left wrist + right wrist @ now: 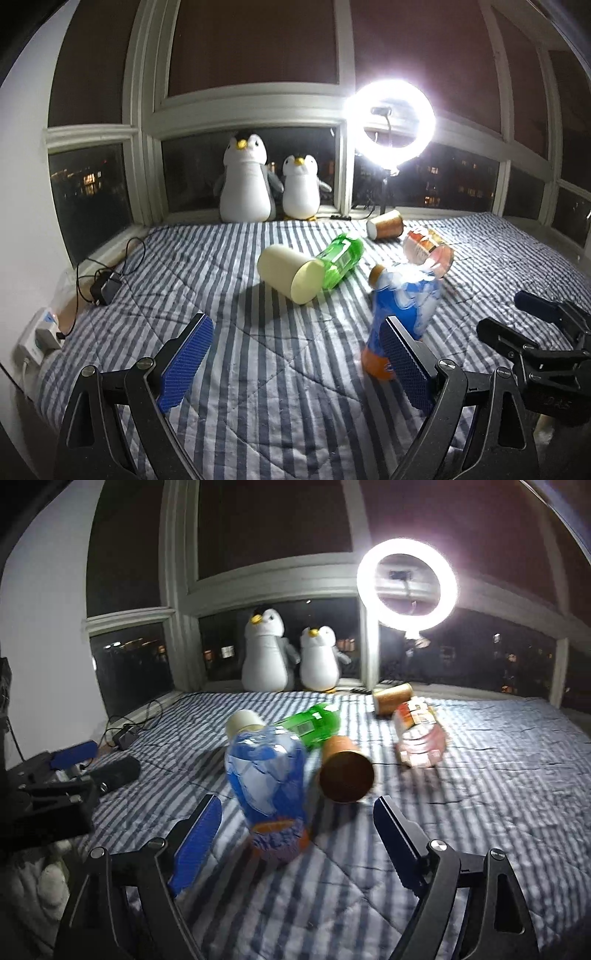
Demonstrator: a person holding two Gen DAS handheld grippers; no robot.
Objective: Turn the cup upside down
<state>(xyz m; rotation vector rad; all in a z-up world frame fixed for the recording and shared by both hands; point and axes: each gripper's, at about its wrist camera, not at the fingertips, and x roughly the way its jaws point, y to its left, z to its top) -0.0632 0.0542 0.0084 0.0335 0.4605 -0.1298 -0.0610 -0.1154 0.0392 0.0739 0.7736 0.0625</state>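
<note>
Grippers: left gripper [297, 356] and right gripper [295, 834] both spread wide, gripping nothing. Brown cup [345, 771] lies sideways at 1 o'clock from blue bottle [267, 779].

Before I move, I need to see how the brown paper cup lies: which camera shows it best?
The right wrist view: the brown paper cup lies on its side, opening toward the camera. In the left wrist view the blue bottle hides nearly all of it.

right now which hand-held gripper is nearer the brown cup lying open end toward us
Right. The right hand-held gripper sits just short of the brown cup; the left hand-held gripper is farther off, with the blue bottle between.
</note>
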